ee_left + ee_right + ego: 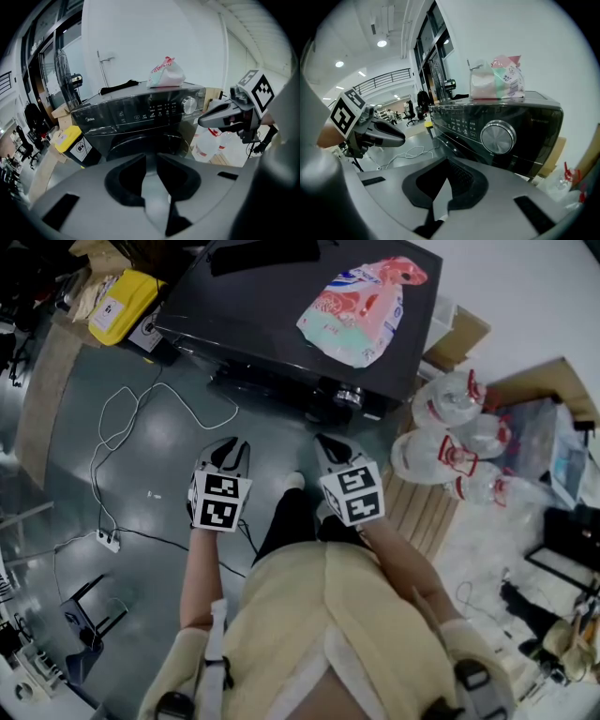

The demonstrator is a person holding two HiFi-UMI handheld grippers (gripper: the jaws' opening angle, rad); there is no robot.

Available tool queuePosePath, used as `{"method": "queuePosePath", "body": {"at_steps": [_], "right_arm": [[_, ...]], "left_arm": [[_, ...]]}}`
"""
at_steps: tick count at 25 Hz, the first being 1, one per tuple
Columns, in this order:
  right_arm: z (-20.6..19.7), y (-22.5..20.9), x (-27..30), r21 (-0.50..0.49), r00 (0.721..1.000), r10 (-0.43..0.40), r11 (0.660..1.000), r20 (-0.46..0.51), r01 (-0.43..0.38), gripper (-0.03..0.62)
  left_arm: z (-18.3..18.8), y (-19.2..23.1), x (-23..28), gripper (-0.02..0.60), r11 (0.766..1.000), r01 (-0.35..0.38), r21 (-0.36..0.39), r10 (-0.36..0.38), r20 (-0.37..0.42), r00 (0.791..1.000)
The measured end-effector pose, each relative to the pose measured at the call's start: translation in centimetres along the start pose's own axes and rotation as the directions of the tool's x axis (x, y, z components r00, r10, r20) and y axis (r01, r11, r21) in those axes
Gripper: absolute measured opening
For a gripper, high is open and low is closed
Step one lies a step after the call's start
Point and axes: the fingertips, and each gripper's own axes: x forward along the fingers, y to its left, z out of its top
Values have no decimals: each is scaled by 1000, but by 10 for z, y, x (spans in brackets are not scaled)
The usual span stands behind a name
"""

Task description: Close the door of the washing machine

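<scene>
A black front-loading washing machine (272, 324) stands ahead of me, with a plastic bag (361, 306) lying on its top. In the left gripper view its round door (140, 143) looks flush with the front, below the control panel and the silver knob (189, 105). My left gripper (232, 448) hovers a short way in front of the machine, its jaws slightly apart with nothing between them. To its right, my right gripper (328, 444) is also clear of the machine, fingers together and empty. Neither gripper touches the door.
Large water bottles (450, 446) and a wooden pallet (422, 507) sit to the right of the machine. A yellow box (122, 304) stands at its left. A white cable with a power strip (108, 540) trails over the grey floor on the left.
</scene>
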Motion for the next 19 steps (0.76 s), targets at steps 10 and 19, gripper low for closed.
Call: {"method": "queuePosePath", "body": {"at_steps": [10, 19], "right_arm": [[8, 1, -3, 8, 1000, -12, 1000, 27, 12, 5], [15, -4, -6, 24, 999, -32, 999, 37, 31, 5]], "left_arm": [[4, 4, -4, 71, 1000, -12, 8, 12, 24, 1000], [20, 4, 8, 69, 999, 15, 28, -16, 67, 998]]}}
